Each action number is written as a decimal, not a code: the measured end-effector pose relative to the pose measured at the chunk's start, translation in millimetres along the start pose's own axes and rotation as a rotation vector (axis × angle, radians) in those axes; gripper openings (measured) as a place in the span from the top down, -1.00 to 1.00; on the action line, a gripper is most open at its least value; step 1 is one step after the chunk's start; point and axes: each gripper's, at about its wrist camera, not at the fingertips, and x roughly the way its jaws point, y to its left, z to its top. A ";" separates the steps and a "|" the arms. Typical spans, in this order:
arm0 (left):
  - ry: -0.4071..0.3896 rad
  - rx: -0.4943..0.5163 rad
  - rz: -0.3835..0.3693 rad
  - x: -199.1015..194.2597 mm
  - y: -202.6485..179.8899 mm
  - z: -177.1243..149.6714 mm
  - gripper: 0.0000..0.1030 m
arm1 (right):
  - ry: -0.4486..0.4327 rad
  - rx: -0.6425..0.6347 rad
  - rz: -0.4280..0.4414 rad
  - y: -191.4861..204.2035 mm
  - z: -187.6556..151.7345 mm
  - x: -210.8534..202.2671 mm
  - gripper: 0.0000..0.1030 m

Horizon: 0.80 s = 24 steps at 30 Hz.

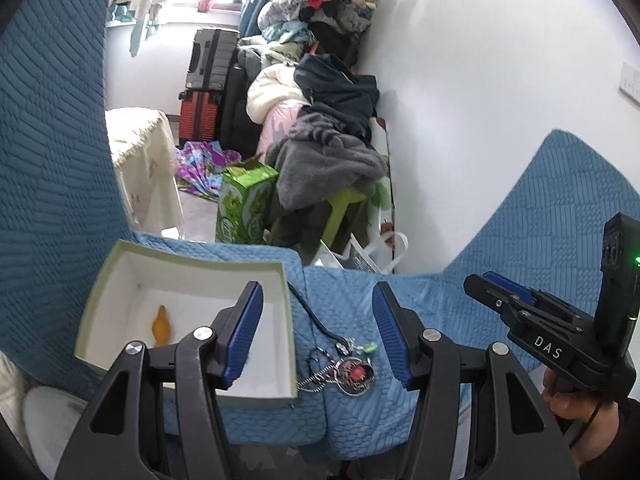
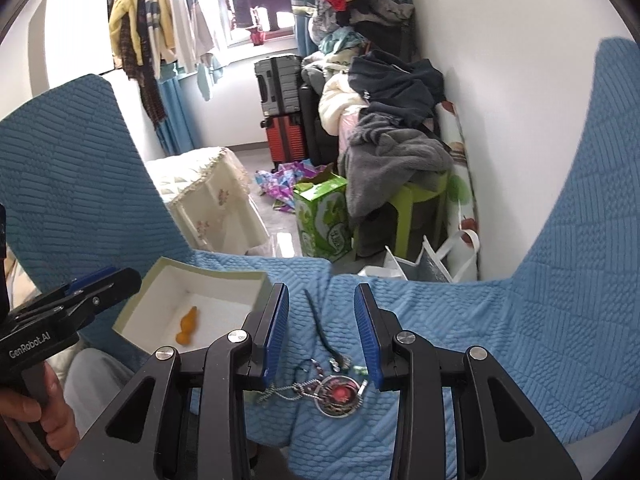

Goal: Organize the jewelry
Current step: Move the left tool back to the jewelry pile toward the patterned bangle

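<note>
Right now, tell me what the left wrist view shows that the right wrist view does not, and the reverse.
Only the left wrist view: the right gripper from the side, jaws apparently shut, a green light lit on it, and a white wall switch plate.

Only the right wrist view: the left gripper from the side and a rack of hanging clothes.

Both: the open white box holding an orange gourd pendant, the round red-centred pendant with its chain and black cord on the blue quilted cover, the green carton and stacked suitcases.
</note>
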 end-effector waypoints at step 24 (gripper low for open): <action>0.294 0.001 -0.122 125.5 -40.2 -102.5 0.22 | 0.199 0.088 0.113 -82.3 -97.1 112.5 0.51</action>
